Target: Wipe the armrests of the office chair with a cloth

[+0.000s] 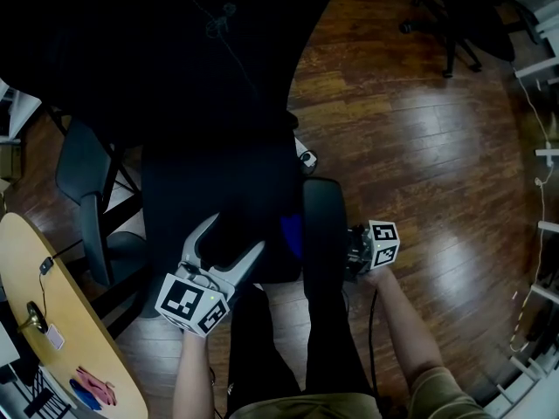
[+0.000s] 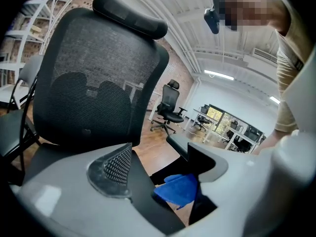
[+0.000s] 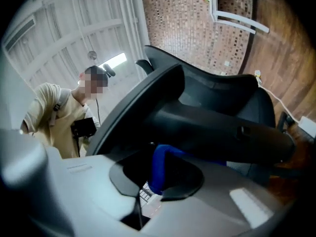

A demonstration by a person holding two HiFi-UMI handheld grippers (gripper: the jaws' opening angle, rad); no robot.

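Right gripper (image 3: pixel 148 184) clamping cloth (image 3: pixel 159 164) at armrest (image 1: pixel 323 225) edge, wood floor (image 1: pixel 419 147) alongside

Blue cloth (image 2: pixel 177 190), black mesh office chair (image 2: pixel 98 78)

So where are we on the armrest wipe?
Done: cloth picked up; the right gripper has its jaws shut on the blue cloth. In hand: cloth sits at the inner side of the armrest nearest that gripper. Still to do: no wiped surface shows, and the other armrest is lost in shadow. Left gripper is open, empty.

Right side: armrest (image 1: pixel 323 225) blocks; floor (image 1: pixel 419 147) beyond open (wood planks).
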